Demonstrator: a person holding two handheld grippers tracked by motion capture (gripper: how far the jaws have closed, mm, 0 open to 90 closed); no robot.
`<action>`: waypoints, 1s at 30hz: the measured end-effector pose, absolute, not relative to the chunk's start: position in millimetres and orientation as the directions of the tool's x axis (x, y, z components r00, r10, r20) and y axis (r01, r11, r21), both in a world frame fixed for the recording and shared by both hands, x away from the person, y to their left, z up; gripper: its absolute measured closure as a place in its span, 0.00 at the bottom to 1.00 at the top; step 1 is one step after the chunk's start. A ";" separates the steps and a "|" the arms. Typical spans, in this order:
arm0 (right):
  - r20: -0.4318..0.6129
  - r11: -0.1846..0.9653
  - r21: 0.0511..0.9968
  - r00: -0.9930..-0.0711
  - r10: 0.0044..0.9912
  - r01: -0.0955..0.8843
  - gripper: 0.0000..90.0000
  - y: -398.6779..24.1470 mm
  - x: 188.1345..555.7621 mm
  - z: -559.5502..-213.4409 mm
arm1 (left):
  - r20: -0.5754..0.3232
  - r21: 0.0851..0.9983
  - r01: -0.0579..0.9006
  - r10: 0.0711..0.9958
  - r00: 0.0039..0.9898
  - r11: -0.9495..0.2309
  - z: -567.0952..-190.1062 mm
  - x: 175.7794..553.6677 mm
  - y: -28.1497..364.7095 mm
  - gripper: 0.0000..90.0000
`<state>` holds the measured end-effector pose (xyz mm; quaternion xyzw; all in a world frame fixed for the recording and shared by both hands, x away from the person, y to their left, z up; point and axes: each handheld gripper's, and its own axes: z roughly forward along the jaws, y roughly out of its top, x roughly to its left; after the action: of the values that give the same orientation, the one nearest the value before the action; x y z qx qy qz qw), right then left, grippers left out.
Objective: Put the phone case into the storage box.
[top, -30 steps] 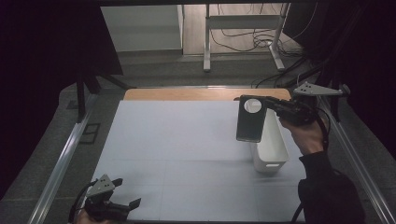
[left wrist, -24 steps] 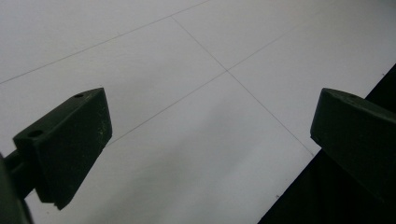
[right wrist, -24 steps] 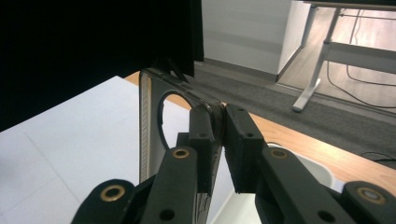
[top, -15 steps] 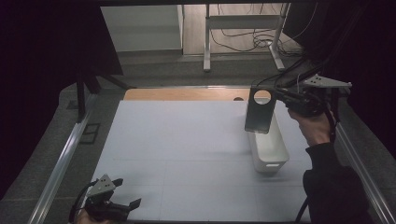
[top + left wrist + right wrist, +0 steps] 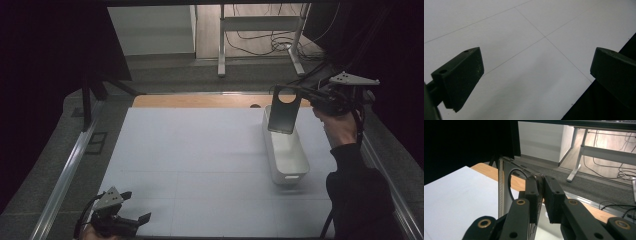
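Placement remains undone: right tongs (image 5: 303,96) clamp a dark phone case (image 5: 284,110) upright above the white bin (image 5: 286,152), while left tongs (image 5: 132,212) gape empty over the bench (image 5: 190,150).

A lab-like workroom; a white-covered table (image 5: 200,150), a metal desk frame (image 5: 260,30), loose cables (image 5: 260,42) on the floor.

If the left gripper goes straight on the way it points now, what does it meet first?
Probably the white table sheet: the left gripper has open jaws aimed down at bare surface, with nothing between. Depth is hard to judge.
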<state>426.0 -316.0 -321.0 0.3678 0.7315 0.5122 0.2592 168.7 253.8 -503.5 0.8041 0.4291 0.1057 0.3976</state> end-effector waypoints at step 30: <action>-0.031 0.228 0.930 -0.554 0.832 0.290 0.90 -322.4 481.8 -350.9 | -0.172 0.723 0.610 0.771 0.613 -0.324 -503.9 169.6 252.6 0.00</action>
<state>481.8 -322.4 -350.9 0.3826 0.7330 0.4896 0.2768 169.6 252.6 -503.9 0.8072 0.4279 0.1021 0.3936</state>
